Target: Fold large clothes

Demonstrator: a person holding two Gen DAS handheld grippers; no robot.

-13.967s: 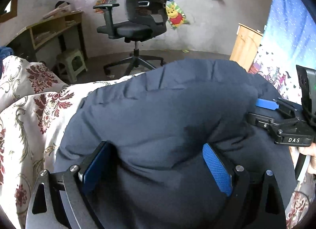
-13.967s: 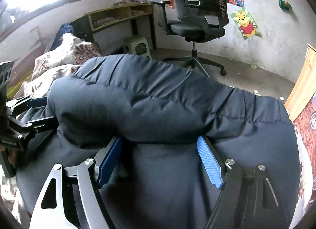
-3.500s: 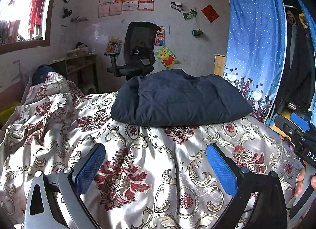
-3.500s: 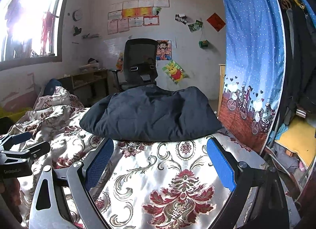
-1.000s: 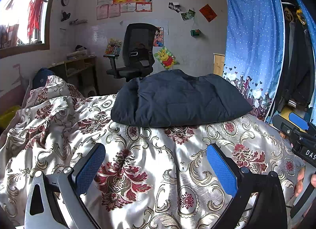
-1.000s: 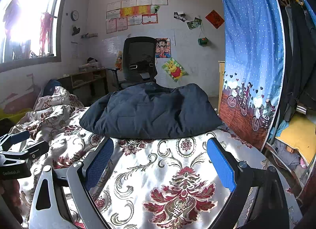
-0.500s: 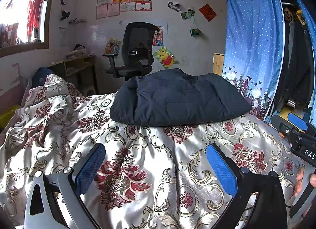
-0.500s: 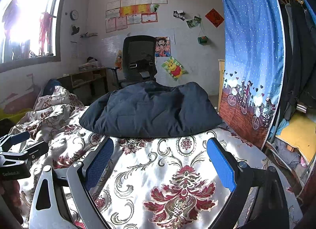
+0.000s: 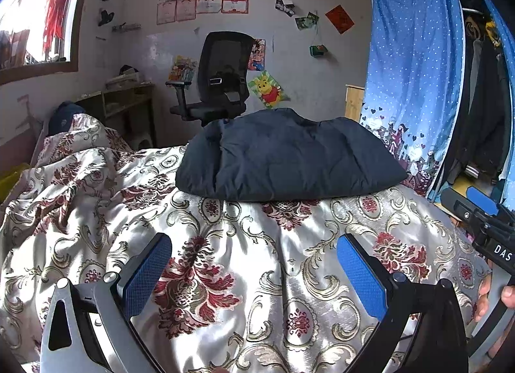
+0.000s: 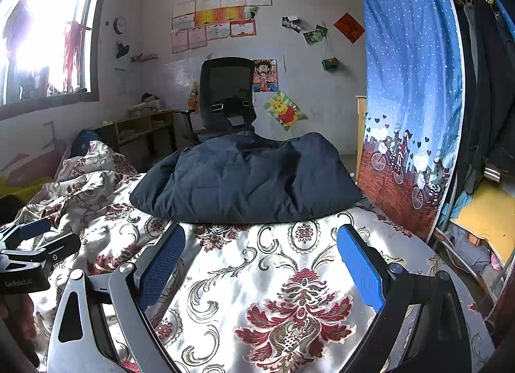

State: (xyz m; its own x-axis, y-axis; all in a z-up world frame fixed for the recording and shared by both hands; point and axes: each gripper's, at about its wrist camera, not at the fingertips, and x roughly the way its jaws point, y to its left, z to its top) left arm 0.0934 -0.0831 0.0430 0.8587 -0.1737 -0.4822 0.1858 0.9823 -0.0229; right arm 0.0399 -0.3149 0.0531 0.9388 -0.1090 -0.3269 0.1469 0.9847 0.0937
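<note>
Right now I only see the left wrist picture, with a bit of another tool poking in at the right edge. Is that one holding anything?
Observer: No. In the right wrist view the right gripper is open. Its blue pads are wide apart, with only the flowered bedspread showing between them.
Operator: Is it gripping the dark jacket at all?
Observer: No. That view shows the folded jacket lying on the bedspread beyond the fingertips, with none of it between the pads.
</note>
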